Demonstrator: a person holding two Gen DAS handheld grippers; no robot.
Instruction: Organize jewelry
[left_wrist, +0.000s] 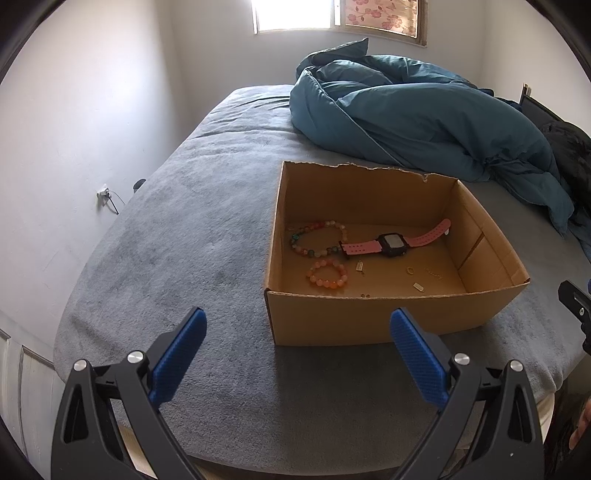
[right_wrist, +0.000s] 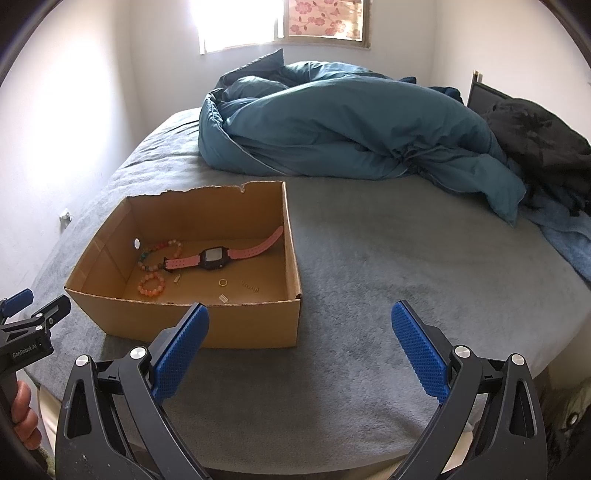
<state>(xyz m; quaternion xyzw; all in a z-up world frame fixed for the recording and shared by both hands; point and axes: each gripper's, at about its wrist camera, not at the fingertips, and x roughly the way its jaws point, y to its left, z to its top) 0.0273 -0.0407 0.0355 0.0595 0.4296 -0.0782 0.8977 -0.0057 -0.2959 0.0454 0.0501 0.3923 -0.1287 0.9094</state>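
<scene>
- Left wrist view: left gripper hovers released before the cardboard box; right gripper likewise spread, empty.
- Best approach, I'd say: come over the near wall, pinch the pink watch at its strap.
- Beaded bracelets lie left of it, tiny gold ring nearer.

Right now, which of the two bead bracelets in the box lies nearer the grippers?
The small orange bracelet, all one colour, lies closer to the near wall of the cardboard box. The larger multicoloured bracelet sits farther back, touching the pink watch strap.
</scene>
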